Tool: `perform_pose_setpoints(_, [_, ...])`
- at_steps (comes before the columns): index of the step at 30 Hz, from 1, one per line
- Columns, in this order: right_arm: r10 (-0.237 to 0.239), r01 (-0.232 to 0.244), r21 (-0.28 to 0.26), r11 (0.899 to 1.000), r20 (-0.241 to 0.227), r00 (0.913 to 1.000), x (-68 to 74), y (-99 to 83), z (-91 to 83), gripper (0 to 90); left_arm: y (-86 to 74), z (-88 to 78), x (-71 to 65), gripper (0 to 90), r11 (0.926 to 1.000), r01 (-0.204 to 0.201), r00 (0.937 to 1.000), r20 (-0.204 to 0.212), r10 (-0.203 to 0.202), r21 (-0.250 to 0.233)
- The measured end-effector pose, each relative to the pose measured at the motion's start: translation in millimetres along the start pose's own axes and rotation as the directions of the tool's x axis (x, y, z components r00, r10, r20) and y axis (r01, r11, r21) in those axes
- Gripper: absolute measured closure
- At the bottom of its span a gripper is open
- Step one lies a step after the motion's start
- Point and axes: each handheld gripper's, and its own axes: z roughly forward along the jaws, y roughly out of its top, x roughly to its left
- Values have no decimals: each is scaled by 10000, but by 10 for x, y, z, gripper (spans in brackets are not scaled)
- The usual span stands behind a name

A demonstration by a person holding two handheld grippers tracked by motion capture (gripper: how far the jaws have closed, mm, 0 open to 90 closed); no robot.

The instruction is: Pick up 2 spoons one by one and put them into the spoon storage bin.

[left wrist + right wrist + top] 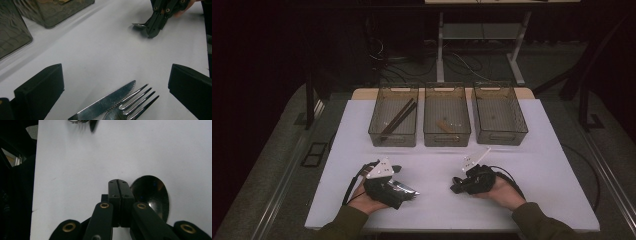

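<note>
A steel knife (pixel 107 102) and a fork (pixel 137 100) lie side by side on the white cloth. They sit between the wide-apart jaws of my left gripper (pixel 116 72), which is open and touches neither. In the high view the left gripper (pixel 402 192) rests low at front left. My right gripper (pixel 118 187) has its pads pressed together with nothing between them. A dark shiny spoon (pixel 151 193) lies flat just beside its tip, with the handle hidden under the gripper. The right gripper (pixel 455 187) points left toward the other hand.
Three clear bins stand in a row at the back of the cloth. The left bin (pixel 393 140) holds dark sticks (pixel 399 117), the middle bin (pixel 447 140) a short wooden piece (pixel 445 126). I see nothing in the right bin (pixel 499 137). A metal table frame and cables show on the floor beyond.
</note>
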Motion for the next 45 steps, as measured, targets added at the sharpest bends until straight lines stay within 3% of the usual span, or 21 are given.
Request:
perform_pose_setpoints(5, [427, -435, -871, 9953, -106, 9990, 53, -3, -174, 820, -12, -44, 13, 0, 9999, -7, 9999, 128, 5, 110])
perform_pose_setpoints(9, [694, -633, -1345, 9889, 405, 9968, 22, -52, -323, 707, -14, -41, 4, 0, 9997, -94, 9998, 158, 90, 213])
perform_pose_setpoints(15, [1327, -1206, -1241, 9849, 942, 9867, -89, -141, -340, 547, -17, -19, -7, 0, 9992, -172, 9997, 190, 165, 374])
perform_pose_setpoints(19, [1424, -1305, -1003, 9864, 1220, 9823, -110, -139, -276, 479, -18, -13, -12, 0, 9992, -185, 9996, 209, 177, 365])
perform_pose_setpoints(32, [1299, -1199, -804, 9895, 1325, 9826, -99, -136, -162, 488, -17, -7, -19, 0, 9989, -240, 9995, 220, 231, 408])
perform_pose_setpoints(36, [1072, -975, -757, 9924, 1375, 9847, -78, -142, -141, 498, -16, -8, -20, 0, 9988, -248, 9995, 224, 239, 412])
perform_pose_setpoints(45, [414, -324, -500, 9982, 1908, 9808, 15, -144, -121, 527, -15, -6, -24, 0, 9989, -275, 9994, 220, 267, 391])
